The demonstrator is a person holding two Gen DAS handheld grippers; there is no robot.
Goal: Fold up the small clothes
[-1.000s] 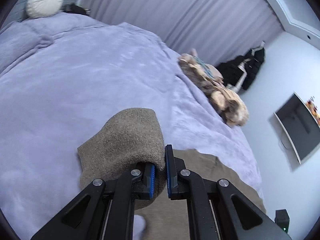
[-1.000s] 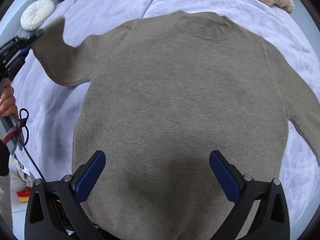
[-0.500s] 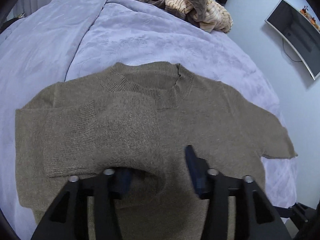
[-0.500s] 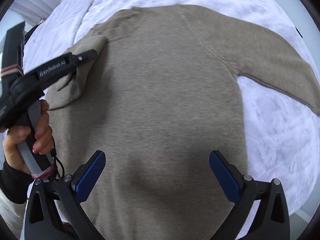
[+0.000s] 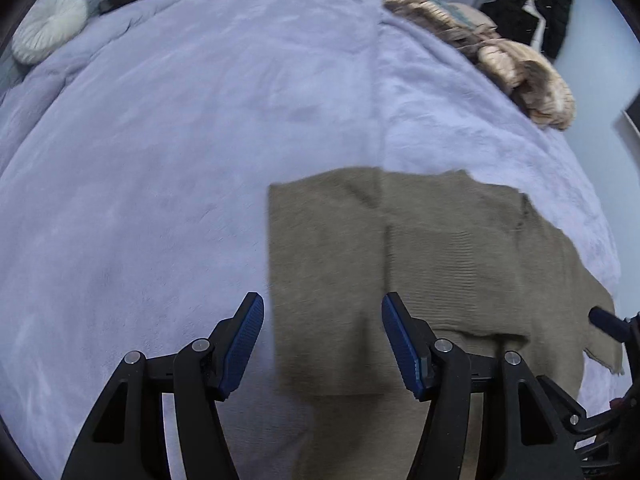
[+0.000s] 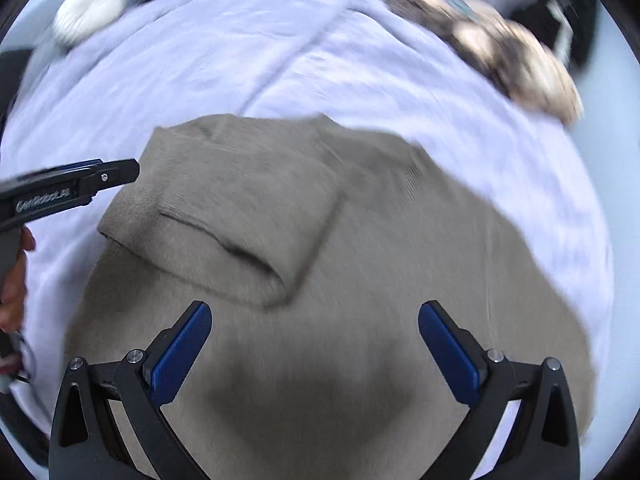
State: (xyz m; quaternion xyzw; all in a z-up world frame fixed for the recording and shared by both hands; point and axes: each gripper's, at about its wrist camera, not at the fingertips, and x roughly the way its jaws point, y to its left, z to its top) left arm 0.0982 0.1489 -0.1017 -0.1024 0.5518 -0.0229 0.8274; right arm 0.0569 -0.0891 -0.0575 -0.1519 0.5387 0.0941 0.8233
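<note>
A taupe knit sweater (image 5: pixel 420 264) lies flat on the lavender bed cover (image 5: pixel 160 160). Its left sleeve (image 6: pixel 240 224) is folded across the body, with the cuff near the middle. My left gripper (image 5: pixel 323 344) is open and empty, just above the sweater's folded left edge. It also shows from the side in the right wrist view (image 6: pixel 100 178), beside the folded shoulder. My right gripper (image 6: pixel 315 354) is open and empty above the sweater's lower body (image 6: pixel 360 340). The right wrist view is blurred by motion.
A pile of tan and striped clothes (image 5: pixel 500 56) lies at the far right of the bed. A round white cushion (image 5: pixel 50 24) sits at the far left. Dark clothes (image 5: pixel 532 8) hang by the wall. Grey curtains stand behind the bed.
My left gripper carried the sleeve cuff over the sweater's body, opened and let it go, then drew back to the left edge. The right gripper stayed open and swung its view.
</note>
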